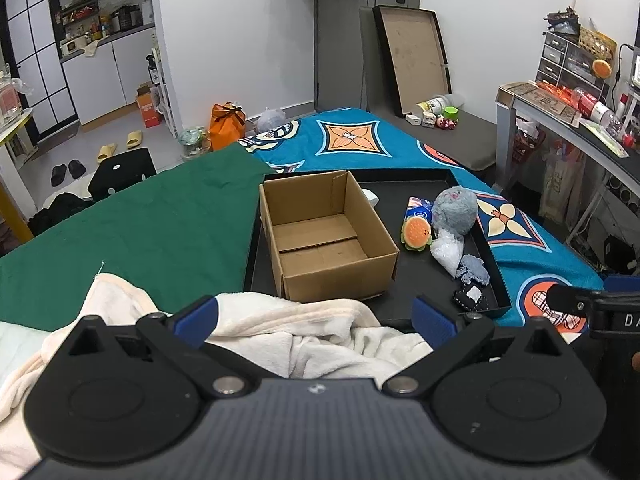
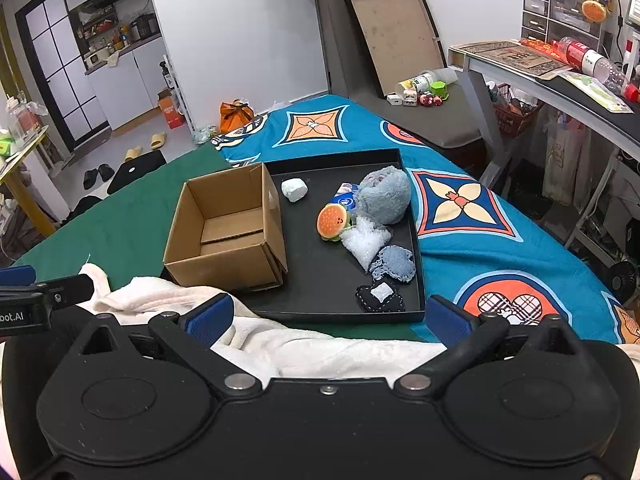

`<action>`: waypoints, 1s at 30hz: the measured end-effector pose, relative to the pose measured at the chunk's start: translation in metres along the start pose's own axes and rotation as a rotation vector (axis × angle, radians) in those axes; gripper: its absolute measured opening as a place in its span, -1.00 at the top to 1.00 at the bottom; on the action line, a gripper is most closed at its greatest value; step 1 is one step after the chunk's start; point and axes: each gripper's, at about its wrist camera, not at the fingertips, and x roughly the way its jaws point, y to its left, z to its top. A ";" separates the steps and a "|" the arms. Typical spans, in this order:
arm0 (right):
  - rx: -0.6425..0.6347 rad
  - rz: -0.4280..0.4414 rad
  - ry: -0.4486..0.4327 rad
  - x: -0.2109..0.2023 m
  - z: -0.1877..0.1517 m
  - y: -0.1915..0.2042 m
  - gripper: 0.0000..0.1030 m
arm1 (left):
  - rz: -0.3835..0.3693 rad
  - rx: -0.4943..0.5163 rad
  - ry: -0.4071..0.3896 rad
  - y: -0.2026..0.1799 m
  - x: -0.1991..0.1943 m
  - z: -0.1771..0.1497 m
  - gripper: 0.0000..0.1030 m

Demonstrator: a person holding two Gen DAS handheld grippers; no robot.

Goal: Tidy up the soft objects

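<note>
Sitting in black tray (image 2: 416,276) — empty cardboard box (image 2: 224,236), burger plush (image 2: 332,222), grey plush (image 2: 386,196); both grippers' jaws wide, holding nothing.

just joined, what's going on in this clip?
Nothing is held yet. Both tools, left and right, hang open over a cream blanket at the near edge. Ahead, a black tray holds an empty cardboard box and, beside it, loose soft things: a burger plush, a grey plush and a dark heart cushion. Sorting hasn't started.
</note>
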 end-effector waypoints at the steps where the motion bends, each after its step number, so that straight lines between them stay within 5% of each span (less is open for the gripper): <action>1: -0.002 0.000 0.000 0.000 0.000 0.000 -1.00 | 0.002 0.003 -0.003 0.000 -0.001 0.001 -0.98; 30: 0.006 0.002 -0.003 0.002 0.006 -0.001 -1.00 | -0.002 0.011 -0.014 -0.001 -0.004 0.007 -0.98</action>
